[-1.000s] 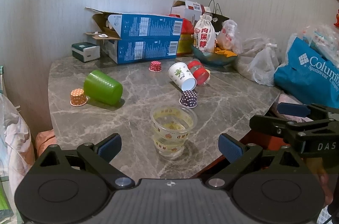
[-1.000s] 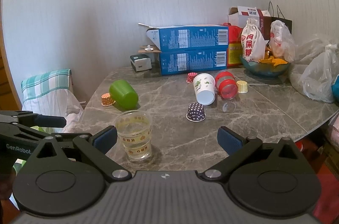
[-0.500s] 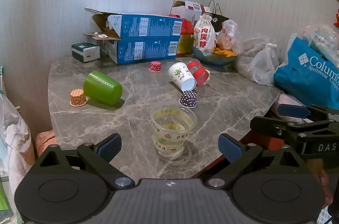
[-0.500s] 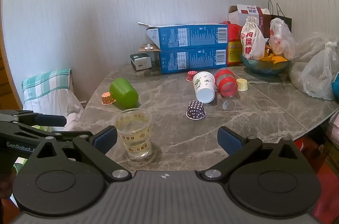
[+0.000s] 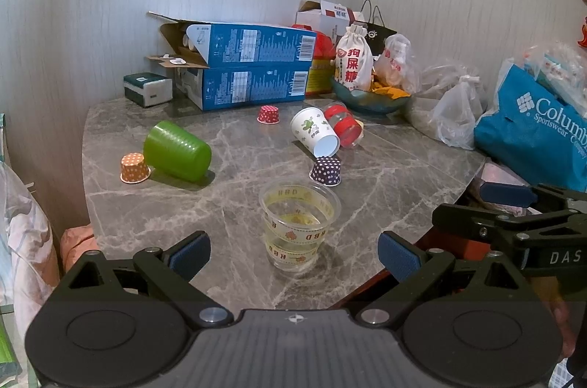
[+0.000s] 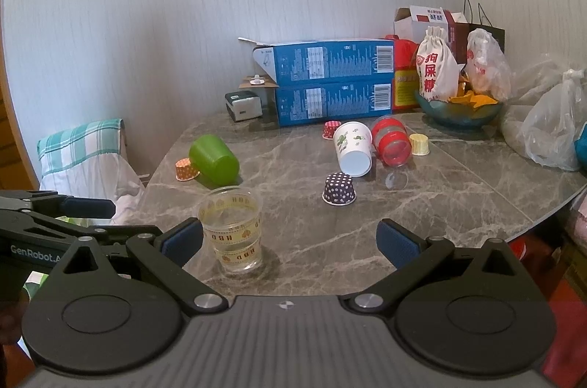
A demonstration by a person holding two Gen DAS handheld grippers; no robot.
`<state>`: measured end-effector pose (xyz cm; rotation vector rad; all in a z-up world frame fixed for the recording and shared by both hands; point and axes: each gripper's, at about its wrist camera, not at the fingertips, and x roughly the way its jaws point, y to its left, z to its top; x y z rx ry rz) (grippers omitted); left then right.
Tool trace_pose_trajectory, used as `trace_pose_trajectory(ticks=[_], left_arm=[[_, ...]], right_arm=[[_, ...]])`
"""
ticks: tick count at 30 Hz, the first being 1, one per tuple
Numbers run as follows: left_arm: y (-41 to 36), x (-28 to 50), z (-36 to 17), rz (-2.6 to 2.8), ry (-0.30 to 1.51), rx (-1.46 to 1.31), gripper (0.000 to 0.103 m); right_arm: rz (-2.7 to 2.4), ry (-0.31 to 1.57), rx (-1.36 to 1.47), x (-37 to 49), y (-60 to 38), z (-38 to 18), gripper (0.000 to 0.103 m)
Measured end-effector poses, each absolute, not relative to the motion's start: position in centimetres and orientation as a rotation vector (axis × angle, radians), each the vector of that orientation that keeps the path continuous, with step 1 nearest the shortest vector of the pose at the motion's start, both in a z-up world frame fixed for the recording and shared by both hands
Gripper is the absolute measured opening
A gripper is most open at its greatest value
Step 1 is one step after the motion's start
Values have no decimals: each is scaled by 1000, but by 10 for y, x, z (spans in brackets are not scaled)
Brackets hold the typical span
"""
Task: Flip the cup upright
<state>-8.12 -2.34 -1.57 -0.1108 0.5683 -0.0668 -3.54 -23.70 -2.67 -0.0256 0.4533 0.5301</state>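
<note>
A clear plastic cup (image 5: pixel 298 226) with yellow bands stands upright near the marble table's front edge; it also shows in the right wrist view (image 6: pixel 232 229). A green cup (image 5: pixel 177 151) lies on its side at the left. A white printed cup (image 5: pixel 315 136) and a red cup (image 5: pixel 343 126) lie on their sides further back. My left gripper (image 5: pixel 294 256) is open and empty, just short of the clear cup. My right gripper (image 6: pixel 290 241) is open and empty, with the clear cup by its left finger.
Small dotted paper cups stand upside down: purple (image 5: pixel 325 171), orange (image 5: pixel 134 168), red (image 5: pixel 268 115). Blue boxes (image 5: pixel 253 68), a bowl with bags (image 5: pixel 370 94) and a blue Columbia bag (image 5: pixel 532 131) line the back and right. The table's edge (image 5: pixel 422 234) runs diagonally at the front right.
Both grippers have drifted very slightly; the clear cup and the other cups have not moved.
</note>
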Motion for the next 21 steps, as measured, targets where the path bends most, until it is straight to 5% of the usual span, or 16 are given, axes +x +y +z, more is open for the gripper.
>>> trace_pose_trajectory(ticks=[21], left_arm=[[-24,-78,-18,-66,575,-115,99]], right_arm=[[530,459,-20,-34,-239,-29,102]])
